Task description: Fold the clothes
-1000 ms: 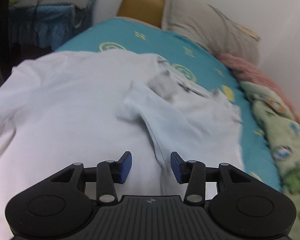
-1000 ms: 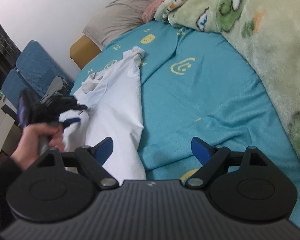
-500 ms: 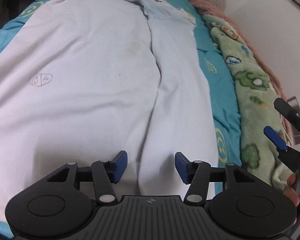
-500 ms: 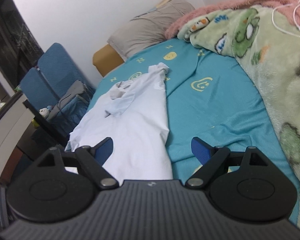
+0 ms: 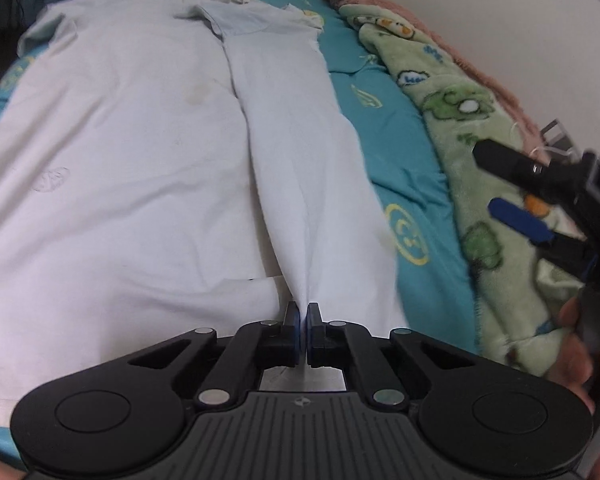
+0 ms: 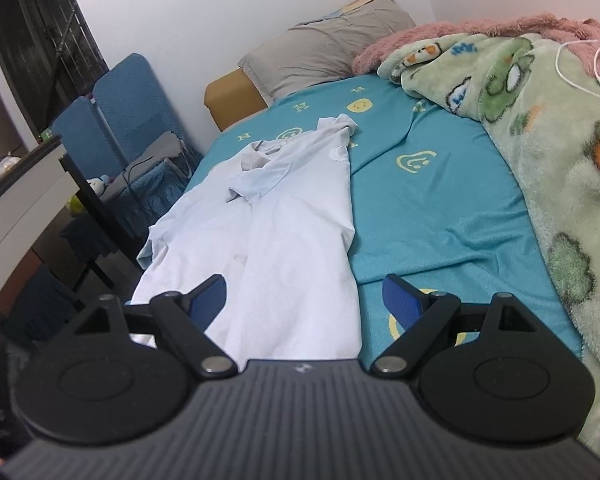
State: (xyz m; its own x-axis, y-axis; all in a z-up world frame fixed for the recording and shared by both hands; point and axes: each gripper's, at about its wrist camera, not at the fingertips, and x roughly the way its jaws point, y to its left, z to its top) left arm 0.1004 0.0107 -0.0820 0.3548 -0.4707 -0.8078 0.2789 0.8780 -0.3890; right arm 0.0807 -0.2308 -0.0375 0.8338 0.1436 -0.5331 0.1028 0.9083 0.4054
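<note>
A white polo shirt [image 5: 132, 152] lies lengthwise on the teal bed sheet [image 5: 380, 128], collar at the far end, its right side folded over the body. My left gripper [image 5: 303, 330] is shut on the shirt's near hem at the fold, and the cloth rises in a ridge from its pads. In the right wrist view the same shirt [image 6: 276, 232] stretches away from the camera. My right gripper [image 6: 304, 298] hangs open above the shirt's near hem, holding nothing. It also shows at the right edge of the left wrist view, as the right gripper [image 5: 540, 200] held by a hand.
A green fleece blanket [image 6: 540, 120] with a pink one behind it covers the bed's right side, with a white cable on it. A grey pillow [image 6: 324, 56] lies at the head. Blue chairs [image 6: 116, 108] and dark furniture stand left of the bed.
My left gripper dropped to the shirt's near hem and shut on the cloth; it was open half a second ago. The right gripper pulled back toward the foot of the bed.
</note>
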